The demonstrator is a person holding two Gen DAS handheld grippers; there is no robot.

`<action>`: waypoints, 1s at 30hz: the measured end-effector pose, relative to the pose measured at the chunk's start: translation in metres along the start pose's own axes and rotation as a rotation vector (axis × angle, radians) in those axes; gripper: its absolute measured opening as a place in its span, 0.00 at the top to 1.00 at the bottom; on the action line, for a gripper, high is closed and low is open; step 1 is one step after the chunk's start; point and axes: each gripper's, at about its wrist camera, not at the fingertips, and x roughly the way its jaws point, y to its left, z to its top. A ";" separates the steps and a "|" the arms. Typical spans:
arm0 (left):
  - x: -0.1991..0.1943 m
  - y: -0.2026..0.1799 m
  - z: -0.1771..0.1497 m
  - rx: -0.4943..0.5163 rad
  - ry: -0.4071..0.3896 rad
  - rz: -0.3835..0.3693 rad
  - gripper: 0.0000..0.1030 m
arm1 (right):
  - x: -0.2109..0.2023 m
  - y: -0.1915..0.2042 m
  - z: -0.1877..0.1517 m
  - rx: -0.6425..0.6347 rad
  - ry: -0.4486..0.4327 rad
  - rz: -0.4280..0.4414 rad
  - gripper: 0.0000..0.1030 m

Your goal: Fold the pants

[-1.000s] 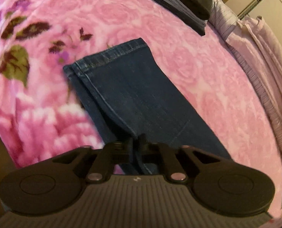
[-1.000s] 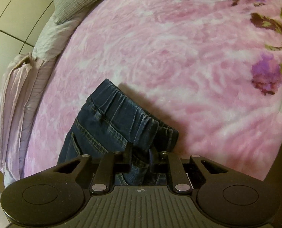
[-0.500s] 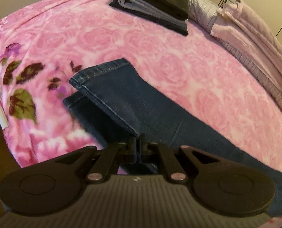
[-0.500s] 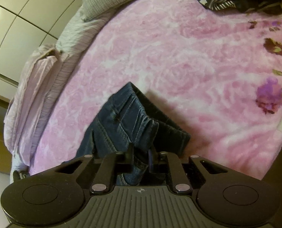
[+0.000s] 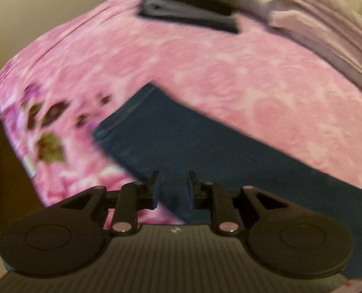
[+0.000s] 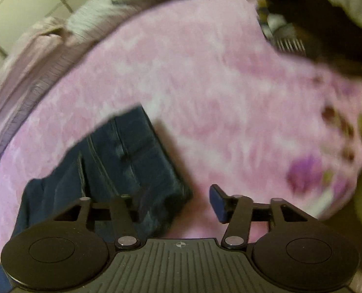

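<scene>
- Your left gripper [image 5: 172, 190]: jaws opening, a gap btwn them; no denim pinched
- Your right gripper [image 6: 178, 202]: jaws opening wide; nothing gripped
- Dark blue denim pants [image 5: 193, 146] lie flat on pink floral fleece blanket [image 5: 229, 78]

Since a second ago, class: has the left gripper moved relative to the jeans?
Yes. The left gripper has let go and pulled back up from the jeans; its jaws are opening with nothing pinched, and the folded clothes stack now shows fully.

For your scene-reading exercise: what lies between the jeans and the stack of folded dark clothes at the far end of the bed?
Only bare pink floral blanket lies between the jeans and the folded dark clothes, as the left wrist view shows despite the blur.
</scene>
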 end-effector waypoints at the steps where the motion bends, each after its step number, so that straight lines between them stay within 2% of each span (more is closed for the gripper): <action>1: 0.000 -0.014 0.005 0.031 0.002 -0.031 0.81 | 0.002 0.001 0.008 -0.019 -0.016 0.020 0.45; 2: 0.002 -0.033 0.010 0.063 0.006 -0.074 0.80 | 0.007 0.002 0.015 -0.025 -0.026 0.038 0.44; 5: 0.015 -0.107 0.023 0.142 0.031 -0.272 0.76 | 0.035 0.010 0.039 -0.030 -0.041 0.126 0.43; 10: 0.039 -0.256 0.025 0.275 0.123 -0.630 0.70 | 0.087 0.012 0.062 0.044 -0.015 0.201 0.43; 13: 0.048 -0.330 0.018 0.383 0.206 -0.778 0.60 | 0.103 0.007 0.067 0.073 0.010 0.247 0.43; 15: 0.054 -0.367 0.010 0.451 0.266 -0.838 0.59 | 0.107 0.005 0.067 0.076 0.015 0.280 0.43; 17: 0.061 -0.389 0.000 0.514 0.316 -0.850 0.59 | 0.109 0.004 0.066 0.072 0.018 0.314 0.43; 18: 0.065 -0.399 -0.005 0.546 0.339 -0.842 0.63 | 0.110 0.005 0.065 0.062 0.019 0.329 0.46; 19: 0.068 -0.404 -0.010 0.564 0.353 -0.834 0.72 | 0.110 0.006 0.064 0.041 0.017 0.341 0.59; 20: 0.071 -0.409 -0.015 0.584 0.375 -0.854 0.83 | 0.108 0.009 0.063 -0.002 -0.002 0.318 0.92; 21: 0.069 -0.412 -0.021 0.606 0.359 -0.862 1.00 | 0.107 0.011 0.062 -0.040 -0.021 0.290 1.00; 23: 0.060 -0.410 -0.027 0.651 0.244 -0.857 1.00 | 0.102 0.010 0.061 -0.059 -0.051 0.281 1.00; 24: 0.060 -0.404 -0.028 0.627 0.181 -0.846 1.00 | 0.101 0.015 0.058 -0.098 -0.067 0.247 1.00; 26: 0.071 -0.394 -0.032 0.558 0.175 -0.812 0.99 | 0.107 0.021 0.049 -0.146 -0.074 0.176 1.00; 27: 0.078 -0.396 -0.041 0.575 0.178 -0.772 0.99 | 0.114 0.020 0.045 -0.130 -0.063 0.153 1.00; 28: 0.081 -0.401 -0.049 0.621 0.173 -0.738 0.98 | 0.120 0.020 0.043 -0.119 -0.060 0.128 0.95; 30: 0.074 -0.410 -0.064 0.690 0.096 -0.685 0.97 | 0.125 0.030 0.042 -0.149 -0.077 0.018 0.92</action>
